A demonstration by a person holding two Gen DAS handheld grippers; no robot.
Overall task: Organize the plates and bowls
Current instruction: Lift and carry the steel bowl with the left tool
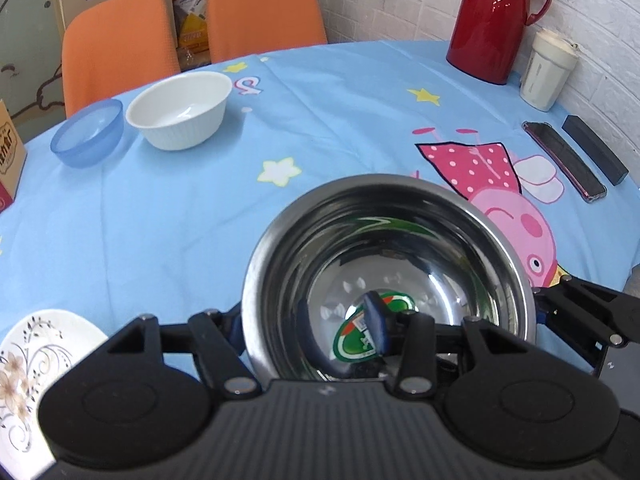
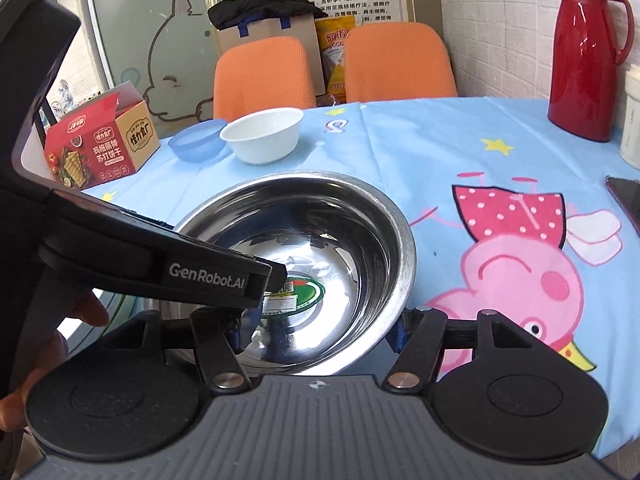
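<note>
The steel bowl (image 1: 390,276) sits on the near part of the table (image 1: 160,220), on the blue cartoon cloth, with a green sticker (image 1: 360,334) on its floor. The left gripper (image 1: 308,330) pinches the bowl's near-left rim: one blue finger (image 1: 376,326) is inside the bowl, the other outside the wall. The right gripper (image 2: 320,330) is spread wide, a finger (image 2: 400,330) on either side of the bowl's near edge; whether they touch it I cannot tell. Farther back, near the far-left edge, a white bowl (image 1: 180,110) stands just beside a blue bowl (image 1: 88,134) (both upright). A floral plate (image 1: 36,376) lies at the near left. A red jug (image 1: 496,20), a cup (image 1: 548,70) and a phone (image 1: 564,160) are at the right.
</note>
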